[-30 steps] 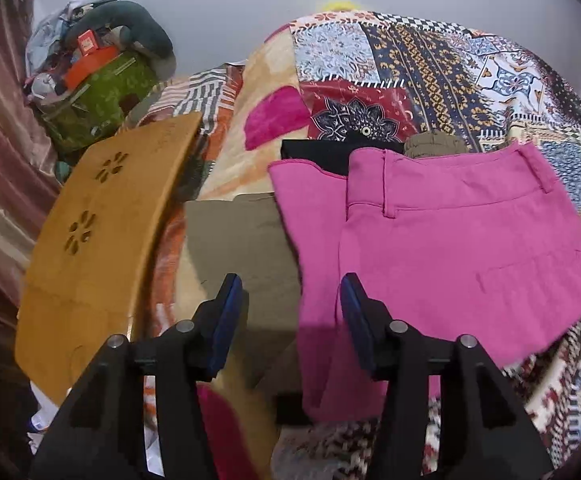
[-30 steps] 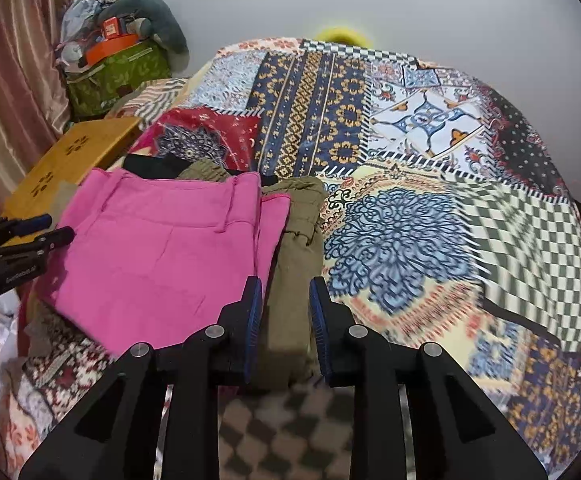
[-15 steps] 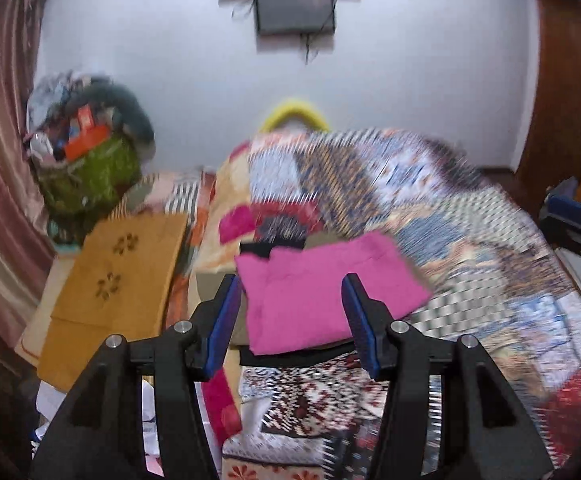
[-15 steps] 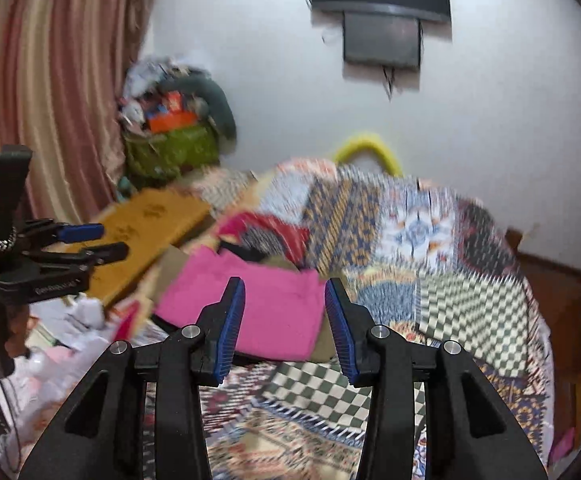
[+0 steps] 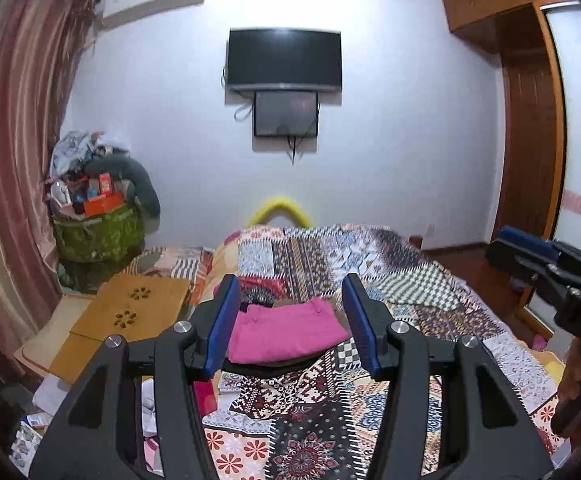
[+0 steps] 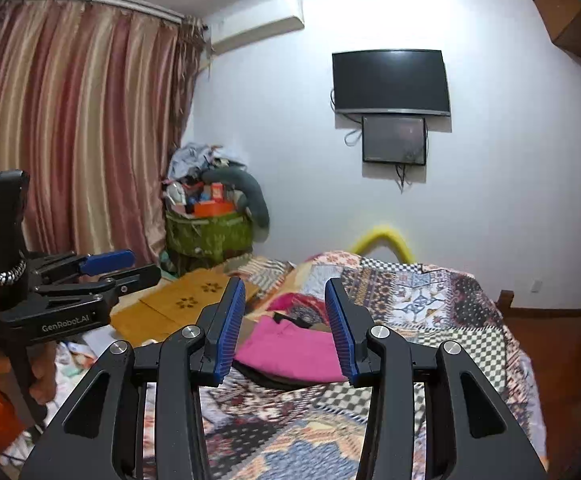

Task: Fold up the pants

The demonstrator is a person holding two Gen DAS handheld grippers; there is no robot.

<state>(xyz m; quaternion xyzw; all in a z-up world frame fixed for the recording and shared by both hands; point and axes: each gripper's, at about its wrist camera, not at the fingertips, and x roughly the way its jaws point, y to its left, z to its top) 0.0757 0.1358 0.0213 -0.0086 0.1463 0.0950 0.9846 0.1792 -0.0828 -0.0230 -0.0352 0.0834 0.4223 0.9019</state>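
Note:
Folded pink pants (image 5: 286,334) lie on top of a small pile of folded clothes on the patchwork bedspread (image 5: 410,292); they also show in the right wrist view (image 6: 290,350). My left gripper (image 5: 290,322) is open and empty, held well back from the pile. My right gripper (image 6: 285,326) is open and empty, also well back. Each gripper shows in the other's view: the right one (image 5: 530,252) at the right edge, the left one (image 6: 106,266) at the left.
A wooden lap table (image 5: 126,312) lies left of the bed. A green bag (image 5: 98,236) heaped with things stands in the corner by the curtain (image 6: 70,120). A TV (image 5: 284,58) hangs on the far wall. A wardrobe (image 5: 530,120) is at right.
Both grippers have pulled up and back from the pink pants. The views went from close over the pile to the whole room. The right gripper's jaws have opened wider.

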